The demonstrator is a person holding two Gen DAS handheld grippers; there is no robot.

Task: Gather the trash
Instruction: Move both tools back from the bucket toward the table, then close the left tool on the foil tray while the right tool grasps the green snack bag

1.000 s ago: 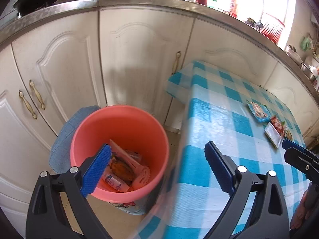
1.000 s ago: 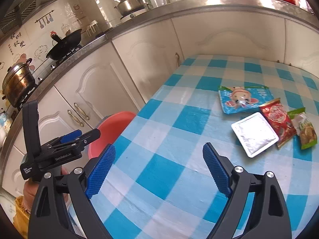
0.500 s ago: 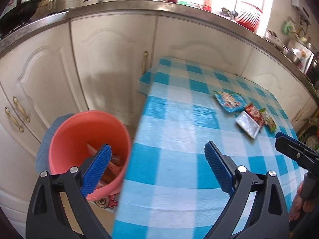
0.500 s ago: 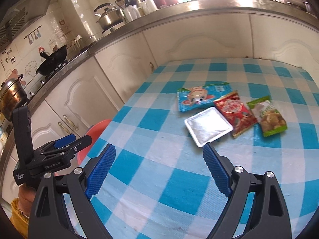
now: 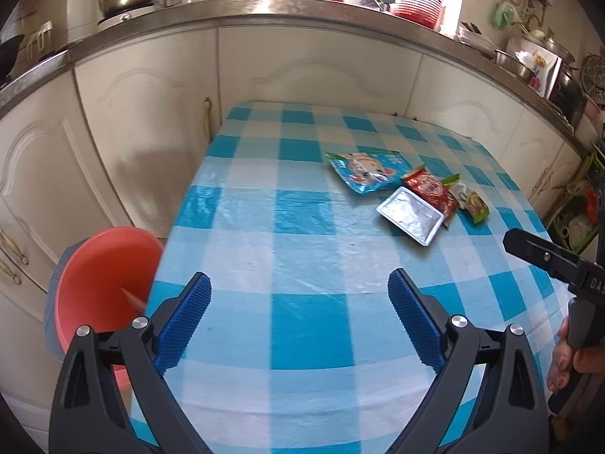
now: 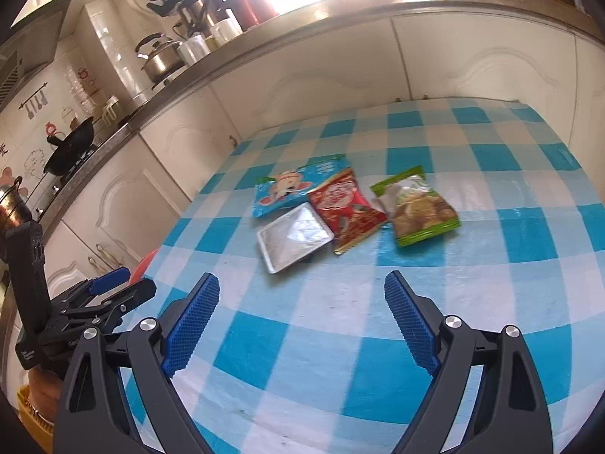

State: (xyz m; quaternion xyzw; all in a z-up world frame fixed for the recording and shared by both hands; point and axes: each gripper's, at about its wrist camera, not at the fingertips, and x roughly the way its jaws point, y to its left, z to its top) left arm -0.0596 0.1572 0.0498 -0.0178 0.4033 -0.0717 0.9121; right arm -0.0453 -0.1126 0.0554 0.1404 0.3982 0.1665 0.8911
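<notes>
Left wrist view showed we had swung both grippers from over the pink bucket [image 5: 102, 265], now at the table's [image 5: 310, 325] left edge, toward the four wrappers: blue packet [image 5: 365, 170], foil tray [image 5: 412, 215], red packet [image 5: 429, 189], green packet [image 5: 474, 206]. Our left gripper [image 5: 298, 317] and right gripper [image 6: 302, 321] stood wide open and empty, so we judged another pickup was starting. Only the right wrist view showed the green packet's full face, and little of the bucket.

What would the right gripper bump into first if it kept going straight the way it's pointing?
Probably the bare checked tablecloth, just short of the silver foil packet. The right gripper is open, empty and angled down at the table. Depth is hard to judge here.
</notes>
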